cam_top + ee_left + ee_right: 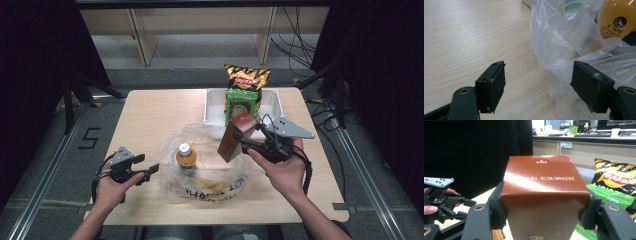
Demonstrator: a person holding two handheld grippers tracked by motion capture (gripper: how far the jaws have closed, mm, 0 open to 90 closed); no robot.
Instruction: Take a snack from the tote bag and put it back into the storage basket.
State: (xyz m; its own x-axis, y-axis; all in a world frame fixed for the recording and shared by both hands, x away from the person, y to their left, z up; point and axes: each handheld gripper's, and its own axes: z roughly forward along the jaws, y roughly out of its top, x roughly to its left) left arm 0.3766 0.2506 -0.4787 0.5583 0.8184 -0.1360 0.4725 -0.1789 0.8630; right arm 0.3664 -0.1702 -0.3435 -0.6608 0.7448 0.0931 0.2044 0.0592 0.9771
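Count of tongs: two, one in each of my hands, seen from the high view over the wooden table (150, 110).
Count of cartons: one brown carton (237, 135), a printed date code on its top face.
Count of bottles: one orange drink bottle (186, 156) with a white cap, standing upright inside the clear plastic bag (210, 177).
Count of bags: one clear plastic bag lying open at the middle of the table, black lettering along its near edge.
Count of snack packs: one yellow-and-black chip bag (246, 76) and one green packet (242, 103), both standing in the white tray (215, 107) at the far side.
My right gripper (248, 144): clamped on the brown carton, one jaw pressed to each side; the right gripper view shows the carton wedged squarely between the black pads.
Where the carton is: lifted off the table and tilted, over the right rim of the plastic bag, just in front of the white tray and well apart from the bottle.
My left gripper (151, 171): jaws wide apart, holding nothing.
Where the left gripper sits: low by the left edge of the bag; in the left gripper view the right-hand jaw is against crumpled plastic and the left-hand jaw hangs over bare wood.
Carton relative to the left gripper: across the bag, well apart.
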